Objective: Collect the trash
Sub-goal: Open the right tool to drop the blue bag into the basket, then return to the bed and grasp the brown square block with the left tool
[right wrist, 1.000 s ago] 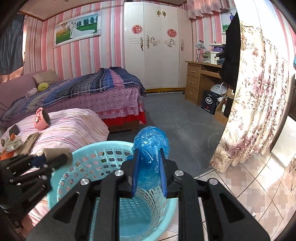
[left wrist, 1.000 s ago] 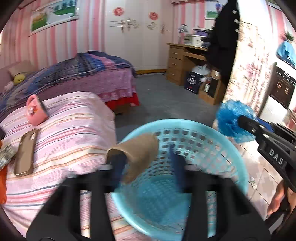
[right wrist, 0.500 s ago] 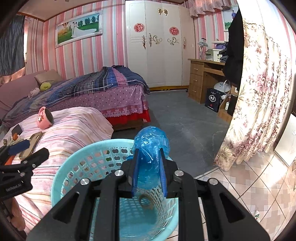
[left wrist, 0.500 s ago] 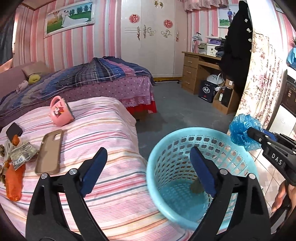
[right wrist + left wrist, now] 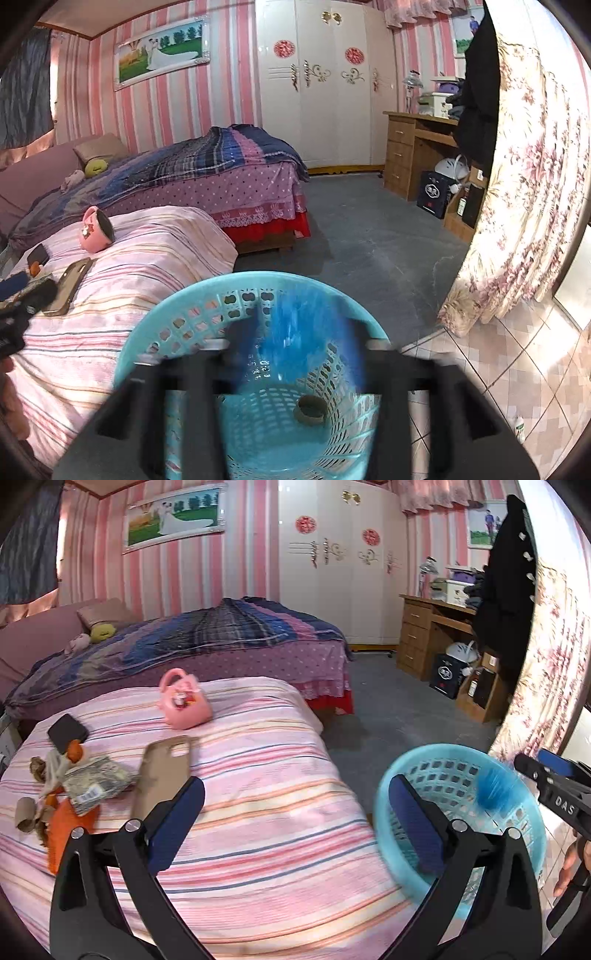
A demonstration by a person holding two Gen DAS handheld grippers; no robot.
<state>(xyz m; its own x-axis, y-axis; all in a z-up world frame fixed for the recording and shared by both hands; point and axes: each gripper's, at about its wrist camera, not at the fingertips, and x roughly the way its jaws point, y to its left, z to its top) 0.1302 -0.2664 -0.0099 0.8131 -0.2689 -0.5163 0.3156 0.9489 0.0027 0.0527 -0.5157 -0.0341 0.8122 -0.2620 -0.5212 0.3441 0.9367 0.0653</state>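
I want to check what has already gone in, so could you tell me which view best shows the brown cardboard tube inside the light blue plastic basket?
The right wrist view: it looks down into the light blue plastic basket, where the brown cardboard tube lies on the bottom. The left wrist view shows only the basket's rim and wall; the tube is hidden there.

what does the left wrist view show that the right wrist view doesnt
Only the left wrist view shows the trash pile on the striped bed: crumpled paper, an orange wrapper and a printed packet. It also shows the left gripper open and empty.

Only the right wrist view looks down into the basket, showing a cardboard roll on its bottom, and the tiled floor.

Both show the basket, a blurred blue bag at its mouth, the pink cup, the phone case and the right gripper.
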